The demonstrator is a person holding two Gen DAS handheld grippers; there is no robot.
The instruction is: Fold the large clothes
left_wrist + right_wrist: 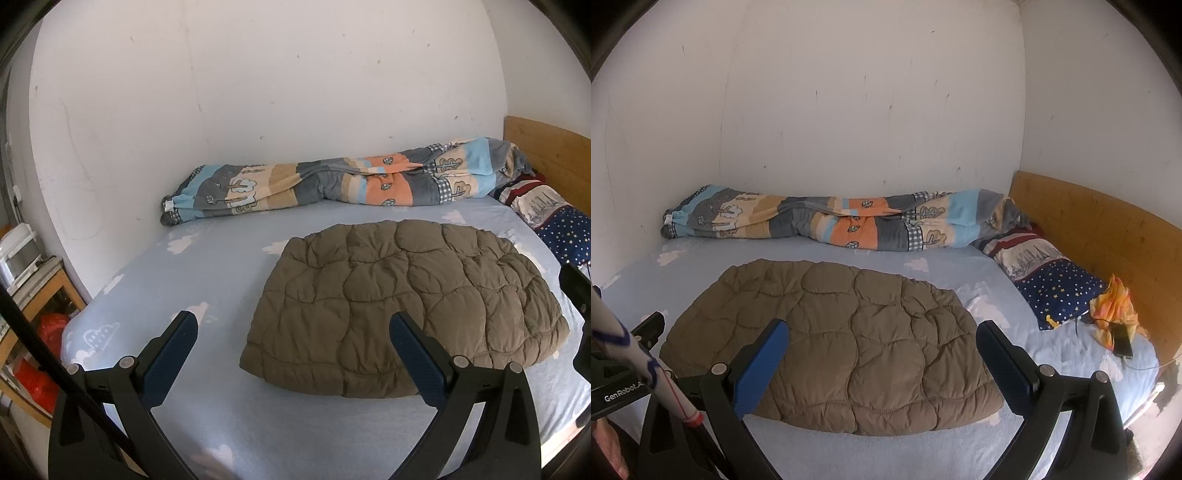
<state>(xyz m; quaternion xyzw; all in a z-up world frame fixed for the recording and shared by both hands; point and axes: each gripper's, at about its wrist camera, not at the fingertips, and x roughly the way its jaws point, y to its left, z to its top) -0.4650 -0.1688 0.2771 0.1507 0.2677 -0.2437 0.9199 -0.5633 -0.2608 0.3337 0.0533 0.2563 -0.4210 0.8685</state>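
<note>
Brown quilted padding marks the garment [402,306]: it lies folded into a compact slab on the bed [221,258], clear of the rolled blanket [332,181]. Left tongs [293,350] and right tongs [882,358] hover spread wide, empty — placed to straddle its near edge.
</note>
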